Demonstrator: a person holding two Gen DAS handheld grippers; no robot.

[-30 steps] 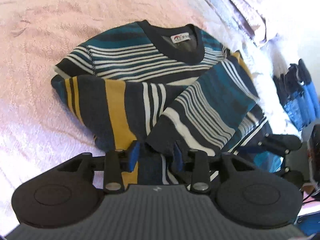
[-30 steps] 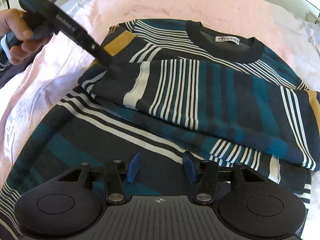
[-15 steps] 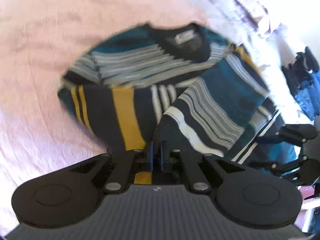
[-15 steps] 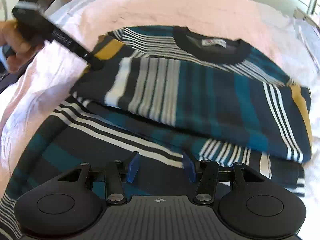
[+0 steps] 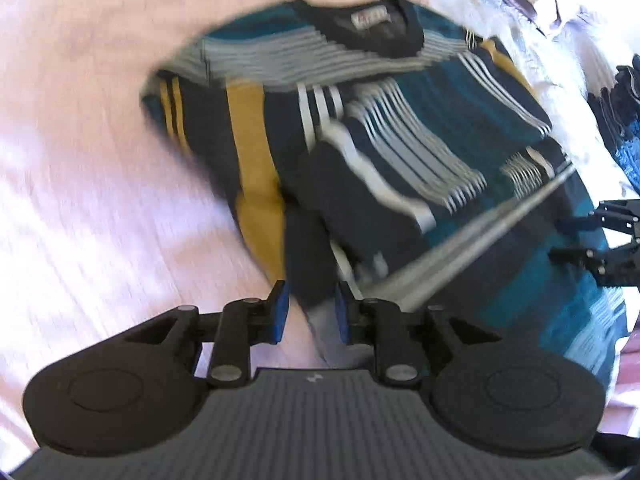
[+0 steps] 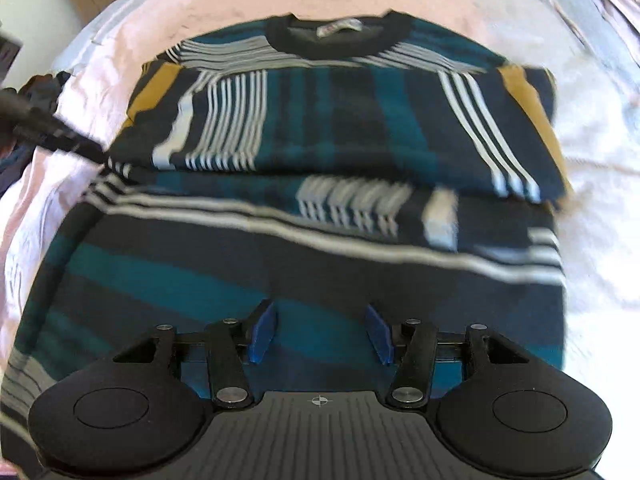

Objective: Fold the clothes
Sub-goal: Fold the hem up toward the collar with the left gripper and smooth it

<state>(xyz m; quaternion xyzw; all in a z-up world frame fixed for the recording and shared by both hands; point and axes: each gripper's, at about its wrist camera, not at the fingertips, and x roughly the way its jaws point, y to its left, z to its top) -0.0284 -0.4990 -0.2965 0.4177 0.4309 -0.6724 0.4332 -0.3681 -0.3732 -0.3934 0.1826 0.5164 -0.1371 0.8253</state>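
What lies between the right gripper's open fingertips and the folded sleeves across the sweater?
Only the striped sweater's own lower body, in the right wrist view. The right gripper hovers open over it; sleeves lie beyond.

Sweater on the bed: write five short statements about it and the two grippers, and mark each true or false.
1. The sweater lies with its collar on the far side from both cameras. True.
2. The sleeves are spread out flat to the sides. False: both are folded across the chest.
3. The right gripper has its jaws open above the sweater's lower part. True.
4. The left gripper is shut tight on bare bedspread. False: its jaws stand apart, with dark sweater fabric between them.
5. The bedspread is dark green. False: it is pale pink.
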